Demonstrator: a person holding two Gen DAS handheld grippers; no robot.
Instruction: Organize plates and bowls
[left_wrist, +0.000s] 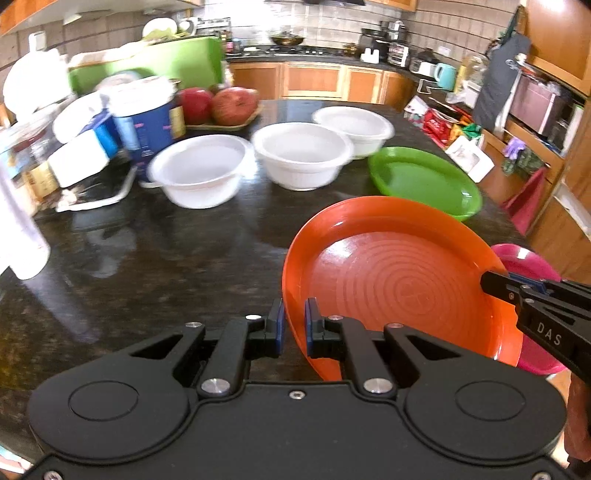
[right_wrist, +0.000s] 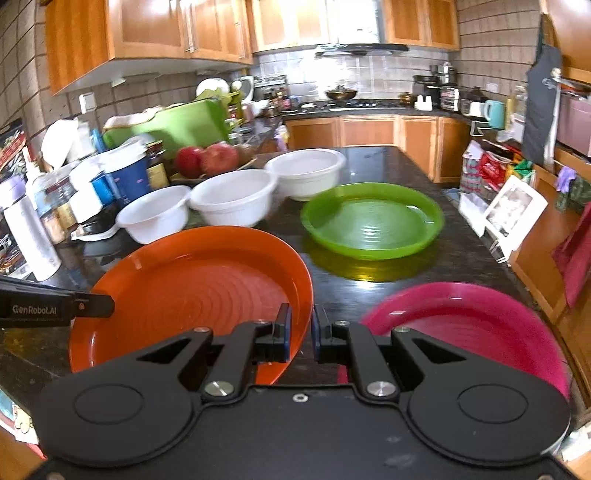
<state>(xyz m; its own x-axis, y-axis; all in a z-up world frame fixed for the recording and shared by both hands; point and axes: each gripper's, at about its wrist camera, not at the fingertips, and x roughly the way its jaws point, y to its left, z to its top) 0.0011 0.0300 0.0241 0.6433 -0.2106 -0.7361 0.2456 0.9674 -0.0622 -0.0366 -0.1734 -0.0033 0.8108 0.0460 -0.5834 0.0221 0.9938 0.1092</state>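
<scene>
An orange plate (left_wrist: 399, 280) (right_wrist: 199, 284) is held between both grippers above the dark counter. My left gripper (left_wrist: 294, 328) is shut on its left rim; it shows in the right wrist view (right_wrist: 96, 305) at the plate's left edge. My right gripper (right_wrist: 300, 336) is shut on its right rim; it shows in the left wrist view (left_wrist: 496, 284). A green plate (left_wrist: 424, 181) (right_wrist: 373, 221) lies further back. A pink plate (right_wrist: 469, 325) (left_wrist: 524, 262) lies to the right. Three white bowls (left_wrist: 201, 168) (left_wrist: 301, 153) (left_wrist: 354, 125) stand in a row behind.
The dark stone counter (left_wrist: 147, 266) holds clutter along its left: a blue-white container (left_wrist: 144, 114), bottles, a white bottle (right_wrist: 31, 236) and a tray of apples (left_wrist: 218, 103). The counter's right edge drops to bags and boxes on the floor (right_wrist: 509, 206).
</scene>
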